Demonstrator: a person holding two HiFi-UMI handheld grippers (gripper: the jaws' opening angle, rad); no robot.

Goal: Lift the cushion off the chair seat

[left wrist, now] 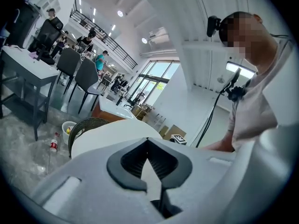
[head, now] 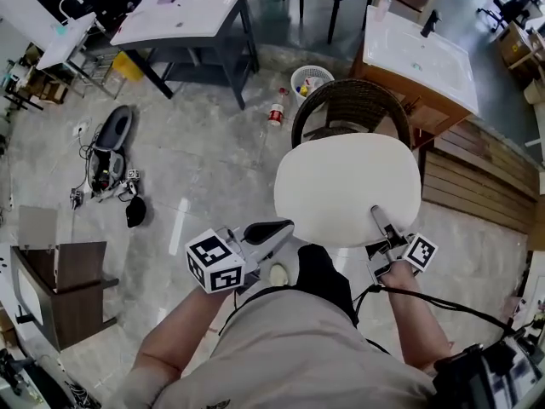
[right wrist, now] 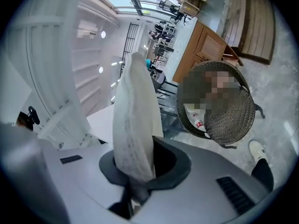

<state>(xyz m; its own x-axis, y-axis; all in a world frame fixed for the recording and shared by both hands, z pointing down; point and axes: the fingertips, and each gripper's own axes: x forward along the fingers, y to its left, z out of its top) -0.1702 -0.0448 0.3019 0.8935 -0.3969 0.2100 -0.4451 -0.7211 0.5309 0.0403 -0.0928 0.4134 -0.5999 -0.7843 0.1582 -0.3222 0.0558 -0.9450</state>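
Observation:
The white round cushion (head: 345, 186) hangs in the air above the dark wicker chair (head: 349, 109), whose back shows just beyond it. My right gripper (head: 381, 221) is shut on the cushion's near right edge; in the right gripper view the cushion (right wrist: 133, 120) stands up from between the pads, with the chair (right wrist: 224, 111) below to the right. My left gripper (head: 277, 228) meets the near left edge. In the left gripper view its jaws (left wrist: 149, 167) are closed with white fabric between the pads, and the cushion (left wrist: 107, 136) spreads out beyond them above the chair (left wrist: 86, 125).
A white waste bin (head: 311, 81) and a bottle (head: 275, 113) lie on the floor behind the chair. A wooden vanity with a white top (head: 417, 58) stands at back right, a white table (head: 183, 15) at back left, and a brown cabinet (head: 60, 288) near left. Wooden planks (head: 477, 186) lie to the right.

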